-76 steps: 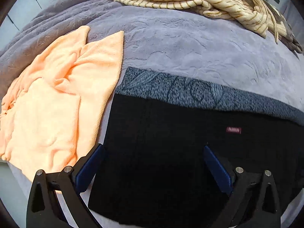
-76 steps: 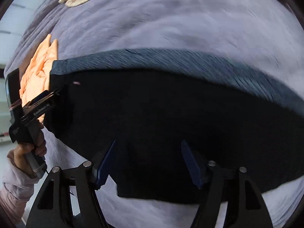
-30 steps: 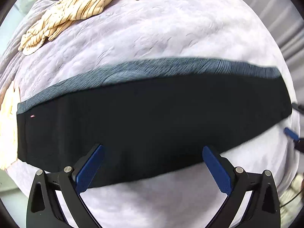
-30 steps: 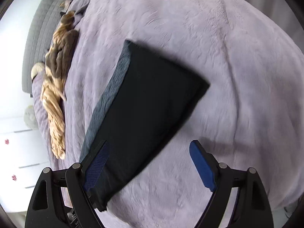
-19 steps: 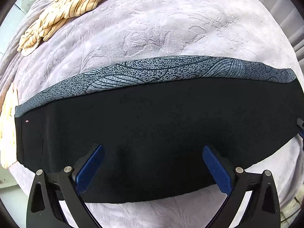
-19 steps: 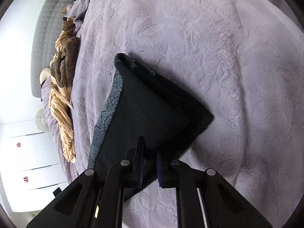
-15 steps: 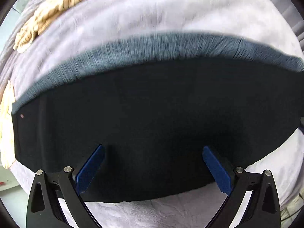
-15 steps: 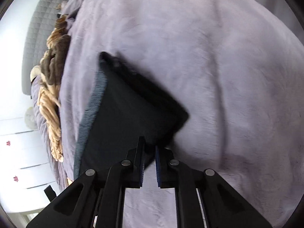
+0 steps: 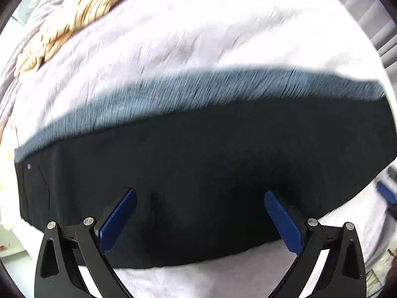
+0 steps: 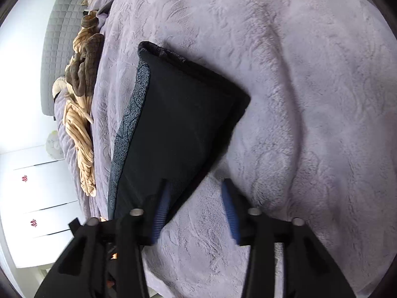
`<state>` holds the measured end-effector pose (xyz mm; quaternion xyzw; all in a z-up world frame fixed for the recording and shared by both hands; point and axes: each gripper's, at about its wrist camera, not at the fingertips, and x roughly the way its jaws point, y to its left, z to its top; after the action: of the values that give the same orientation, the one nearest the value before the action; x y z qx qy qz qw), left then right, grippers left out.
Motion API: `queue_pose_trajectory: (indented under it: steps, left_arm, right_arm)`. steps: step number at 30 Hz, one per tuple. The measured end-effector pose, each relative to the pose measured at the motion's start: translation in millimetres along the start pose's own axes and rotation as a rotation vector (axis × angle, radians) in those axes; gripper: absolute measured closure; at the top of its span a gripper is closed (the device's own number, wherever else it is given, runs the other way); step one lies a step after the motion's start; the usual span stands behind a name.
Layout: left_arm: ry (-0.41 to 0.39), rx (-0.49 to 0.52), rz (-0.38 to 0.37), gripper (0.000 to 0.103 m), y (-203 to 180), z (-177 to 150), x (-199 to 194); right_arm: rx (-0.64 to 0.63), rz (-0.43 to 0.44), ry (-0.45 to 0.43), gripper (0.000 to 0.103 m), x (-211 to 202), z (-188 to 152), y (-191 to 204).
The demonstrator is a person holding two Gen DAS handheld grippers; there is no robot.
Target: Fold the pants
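Note:
The black pants (image 9: 198, 164) lie folded lengthwise on the lilac bedspread, with a grey patterned strip (image 9: 188, 92) along their far edge. My left gripper (image 9: 198, 196) is open, its blue pads over the pants' near edge, holding nothing. In the right wrist view the pants (image 10: 178, 124) run away from me, their hem end toward the far right. My right gripper (image 10: 196, 188) is open at the pants' near right edge, the left pad (image 10: 161, 206) against the cloth and the right pad over the bedspread.
The lilac bedspread (image 10: 297, 99) covers the bed. A striped cream garment (image 9: 74, 17) lies at the far left; it also shows with a brown garment by the grey headboard (image 10: 82, 114). White cupboards (image 10: 37, 193) stand beyond the bed. The other gripper's blue tip (image 9: 387, 193) shows at the right edge.
My right gripper, shut on the pants' end half a second ago, has opened and let go. The left view has shifted slightly over the pants; its jaws stay open.

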<state>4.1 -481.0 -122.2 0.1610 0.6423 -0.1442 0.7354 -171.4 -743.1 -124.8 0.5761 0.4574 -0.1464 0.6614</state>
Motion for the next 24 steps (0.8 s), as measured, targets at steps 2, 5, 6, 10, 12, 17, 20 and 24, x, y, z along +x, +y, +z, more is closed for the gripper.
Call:
queue_pose_trajectory:
  steps: [2,5,6,10,12,17,20,24]
  left_arm:
    - [-0.047,-0.019,-0.019,0.0,-8,18,-6]
    - [-0.096,-0.049,-0.034,0.0,-23,48,-2]
    - [-0.106,-0.052,-0.022,0.0,-28,56,4]
    - [-0.099,-0.049,0.048,0.0,-41,75,45]
    - [-0.128,-0.031,0.06,0.0,-44,73,45]
    - [-0.124,0.013,0.024,0.0,-46,62,14]
    - [-0.136,0.011,-0.048,0.0,-49,48,-7]
    - [-0.146,-0.022,-0.085,0.0,-69,18,-22]
  right_arm:
    - [-0.015,0.0,-0.002,0.052,3,2,2]
    - [-0.019,-0.007,-0.004,0.052,9,7,4]
    - [-0.019,-0.009,-0.005,0.052,11,8,3]
    - [-0.032,-0.014,-0.018,0.053,15,8,0]
    - [-0.039,-0.003,-0.028,0.052,16,9,-1]
    - [-0.058,0.032,-0.086,0.053,18,19,1]
    - [-0.033,0.043,-0.097,0.053,25,26,1]
    - [0.021,0.087,-0.098,0.054,27,34,-2]
